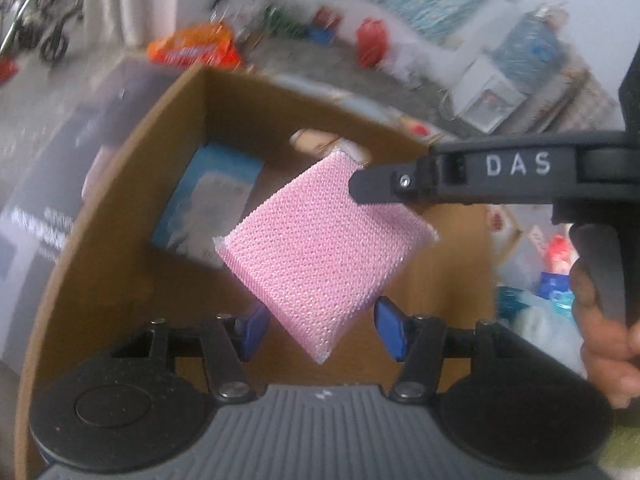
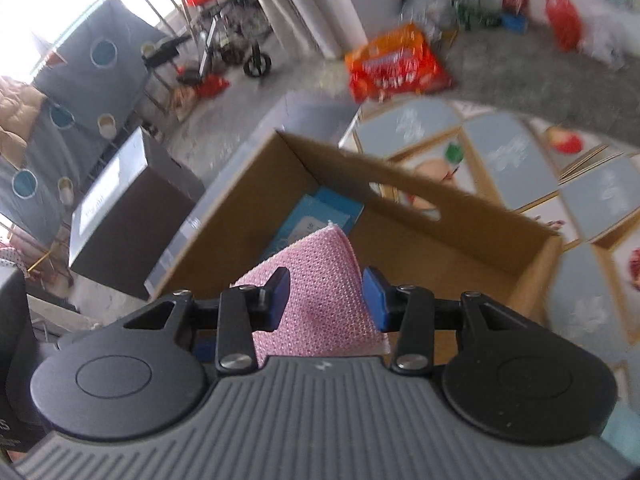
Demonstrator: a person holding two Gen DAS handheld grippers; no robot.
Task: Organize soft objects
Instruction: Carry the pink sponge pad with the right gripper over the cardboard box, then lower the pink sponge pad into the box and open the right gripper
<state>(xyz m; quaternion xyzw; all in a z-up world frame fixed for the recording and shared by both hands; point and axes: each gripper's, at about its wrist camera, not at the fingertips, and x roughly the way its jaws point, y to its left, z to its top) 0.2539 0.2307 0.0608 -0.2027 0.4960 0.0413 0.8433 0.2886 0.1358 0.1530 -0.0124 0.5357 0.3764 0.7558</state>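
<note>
A pink mesh scrub sponge (image 1: pixel 324 240) hangs tilted on one corner over an open cardboard box (image 1: pixel 100 264). My right gripper (image 2: pixel 326 298) is shut on it, blue pads pressing both sides of the sponge (image 2: pixel 320 280). In the left wrist view the right gripper's black finger (image 1: pixel 372 188) reaches in from the right onto the sponge's upper corner, with a person's hand (image 1: pixel 608 320) on its handle. My left gripper (image 1: pixel 324 332) is open; the sponge's lower corner dips between its blue fingers (image 1: pixel 254 332) without touching them. A blue packet (image 1: pixel 208 200) lies in the box (image 2: pixel 440 208).
An orange package (image 2: pixel 396 64) and a red bag (image 2: pixel 564 20) sit on the grey floor beyond the box. A dark carton (image 2: pixel 120 208) stands to its left. Flat printed cartons (image 2: pixel 520 160) lie to its right. A wheeled cart (image 2: pixel 240 40) is at the back.
</note>
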